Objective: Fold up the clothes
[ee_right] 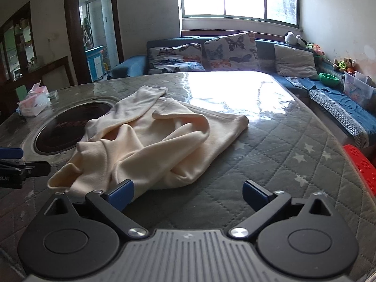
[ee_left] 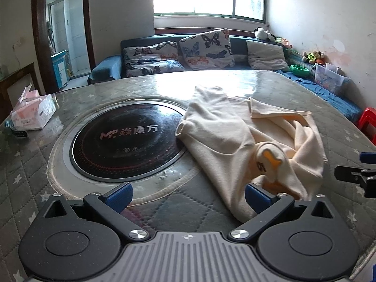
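A cream garment [ee_left: 237,138] with an orange print lies crumpled on the quilted table [ee_left: 183,211], partly over the round black cooktop [ee_left: 127,141]. My left gripper [ee_left: 188,195] is open and empty, low over the table at the garment's near edge, with its right pad against the cloth. In the right wrist view the same garment [ee_right: 150,145] lies ahead and left. My right gripper [ee_right: 188,193] is open and empty, its left pad by the garment's near hem. Each gripper shows at the edge of the other's view.
A tissue box [ee_left: 31,112] sits at the table's far left. A blue sofa [ee_left: 199,54] with butterfly cushions stands behind the table under a window. A red stool [ee_right: 362,164] stands at the table's right edge. A clear storage box [ee_left: 330,77] sits on the sofa's right end.
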